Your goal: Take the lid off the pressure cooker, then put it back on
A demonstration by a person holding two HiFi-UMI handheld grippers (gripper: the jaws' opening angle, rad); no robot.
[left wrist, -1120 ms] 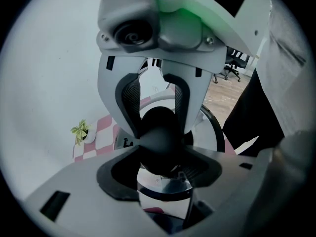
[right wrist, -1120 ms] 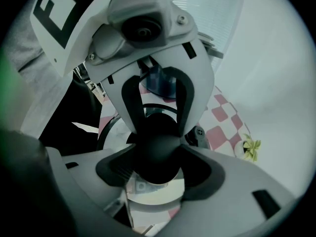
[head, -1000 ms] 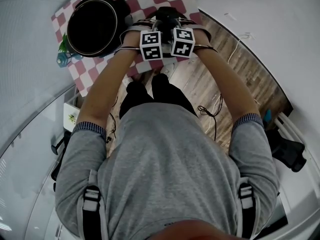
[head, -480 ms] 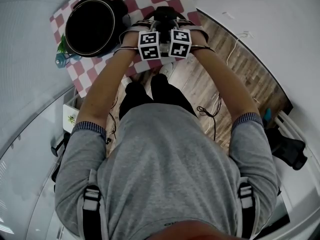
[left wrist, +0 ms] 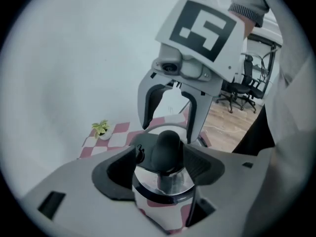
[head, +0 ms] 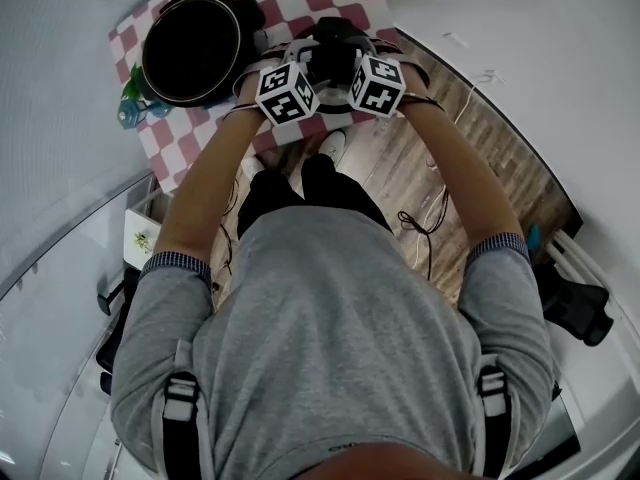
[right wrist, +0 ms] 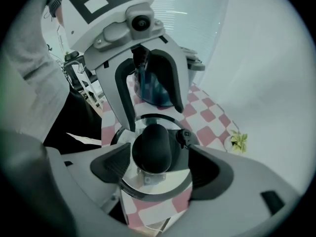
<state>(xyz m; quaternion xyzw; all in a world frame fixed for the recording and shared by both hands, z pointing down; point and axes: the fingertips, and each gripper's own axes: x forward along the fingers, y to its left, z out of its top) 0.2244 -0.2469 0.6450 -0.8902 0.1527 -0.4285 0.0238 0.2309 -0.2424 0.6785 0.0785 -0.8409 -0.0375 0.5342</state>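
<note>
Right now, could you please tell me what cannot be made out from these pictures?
Lid: head view, mostly covered by the left gripper and right gripper; their jaws have just been opening, its knob between them.
Pressure cooker pot's inside: head view, too dark.
Green and blue item at the tablecloth's edge: head view, too small to name.

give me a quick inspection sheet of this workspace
surface: red-and-white checked cloth
job's things: cooker pot open; lid off, lying on the cloth, black knob up
clutter: small potted plant; teal item, unclear what
grippers: left gripper and right gripper open, jaws just opened, knob between each pair, not gripped
cables: loose cable on the floor
surroundings: wooden floor; office chairs
</note>
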